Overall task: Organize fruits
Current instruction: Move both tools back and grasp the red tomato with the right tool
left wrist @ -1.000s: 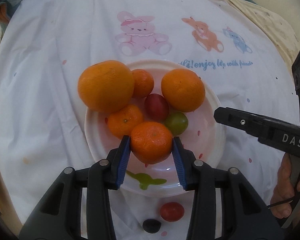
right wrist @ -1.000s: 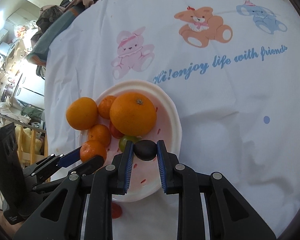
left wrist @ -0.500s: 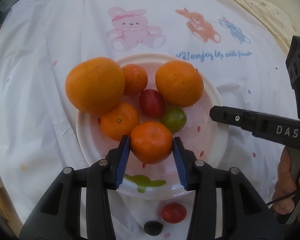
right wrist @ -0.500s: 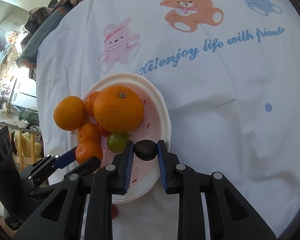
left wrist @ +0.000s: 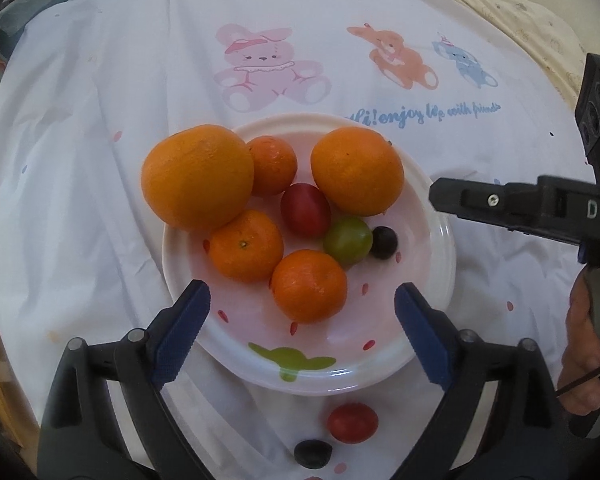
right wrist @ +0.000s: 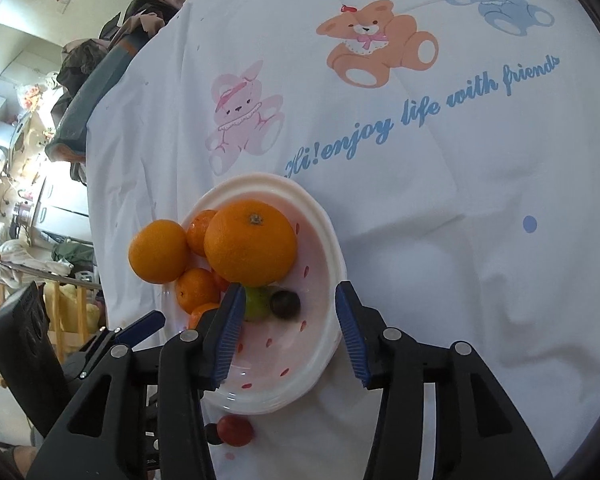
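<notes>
A white plate (left wrist: 440,264) (right wrist: 324,224) holds two big oranges (left wrist: 198,176), several small tangerines, a red plum (left wrist: 305,210), a green fruit (left wrist: 347,240) and a dark grape (left wrist: 384,237) (right wrist: 285,303). My left gripper (left wrist: 302,330) is open over the plate's near side, just behind a tangerine (left wrist: 309,286) lying free on the plate. My right gripper (right wrist: 286,332) is open and empty above the grape. A red fruit (left wrist: 352,423) (right wrist: 236,431) and a second dark grape (left wrist: 313,454) lie on the cloth in front of the plate.
A white cloth (left wrist: 100,120) printed with a pink rabbit, bears and blue lettering covers the table. The right gripper's body (left wrist: 540,208) reaches in from the right in the left wrist view. Room clutter (right wrist: 28,160) lies past the table's left edge.
Both grippers opened. The left let go of the tangerine onto the plate. The right dropped the dark grape beside the green fruit.
</notes>
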Tool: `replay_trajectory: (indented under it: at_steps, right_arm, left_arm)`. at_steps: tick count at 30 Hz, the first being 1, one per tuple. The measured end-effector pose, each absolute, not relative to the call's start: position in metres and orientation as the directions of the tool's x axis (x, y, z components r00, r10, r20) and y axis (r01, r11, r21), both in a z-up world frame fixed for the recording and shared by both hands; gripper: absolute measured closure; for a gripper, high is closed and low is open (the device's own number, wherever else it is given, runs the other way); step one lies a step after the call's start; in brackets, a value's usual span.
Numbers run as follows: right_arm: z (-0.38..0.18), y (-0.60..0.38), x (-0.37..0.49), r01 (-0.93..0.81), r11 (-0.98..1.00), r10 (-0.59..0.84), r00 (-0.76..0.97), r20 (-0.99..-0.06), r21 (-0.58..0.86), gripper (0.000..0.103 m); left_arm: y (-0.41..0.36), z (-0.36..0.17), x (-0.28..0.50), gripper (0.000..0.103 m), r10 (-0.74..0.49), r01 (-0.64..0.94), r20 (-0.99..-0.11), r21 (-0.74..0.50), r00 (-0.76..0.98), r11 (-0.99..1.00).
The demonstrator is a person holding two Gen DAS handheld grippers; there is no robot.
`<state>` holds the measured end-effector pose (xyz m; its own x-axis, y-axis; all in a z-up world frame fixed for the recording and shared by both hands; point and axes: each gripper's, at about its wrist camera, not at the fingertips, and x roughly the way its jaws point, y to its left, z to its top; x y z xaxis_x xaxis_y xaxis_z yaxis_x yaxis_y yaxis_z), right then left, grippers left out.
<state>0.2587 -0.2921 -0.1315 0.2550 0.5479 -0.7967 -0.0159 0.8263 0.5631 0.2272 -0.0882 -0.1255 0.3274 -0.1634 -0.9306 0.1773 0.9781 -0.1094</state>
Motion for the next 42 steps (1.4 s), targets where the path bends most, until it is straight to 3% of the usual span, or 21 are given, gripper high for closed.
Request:
replay_trajectory:
  at_steps: [10,22,35,42]
  right_arm:
    - [-0.116,-0.29,0.249,-0.037,0.839,0.529,0.289,-0.798,0.543,0.053]
    - [-0.084,-0.3,0.212,-0.051,0.834,0.529,0.359,-0.769,0.55,0.053]
    - [-0.078,-0.296,0.175,-0.059,0.801,0.575,0.354,-0.738,0.595,0.053]
    - [-0.08,-0.286,0.165,-0.066,0.804,0.578,0.324,-0.749,0.592,0.053]
  left_arm:
    - [-0.077,-0.103,0.215,0.011,-0.145,0.155,-0.907,-0.09,0.396,0.984]
    - [-0.069,-0.06,0.194,0.011,-0.022,0.137,-0.875,0.051,0.483,0.989]
    - [-0.052,-0.016,0.151,0.011,-0.014,0.097,-0.823,0.05,0.567,0.994]
    - [-0.037,-0.019,0.129,0.011,0.004,0.035,-0.833,0.029,0.553,0.999]
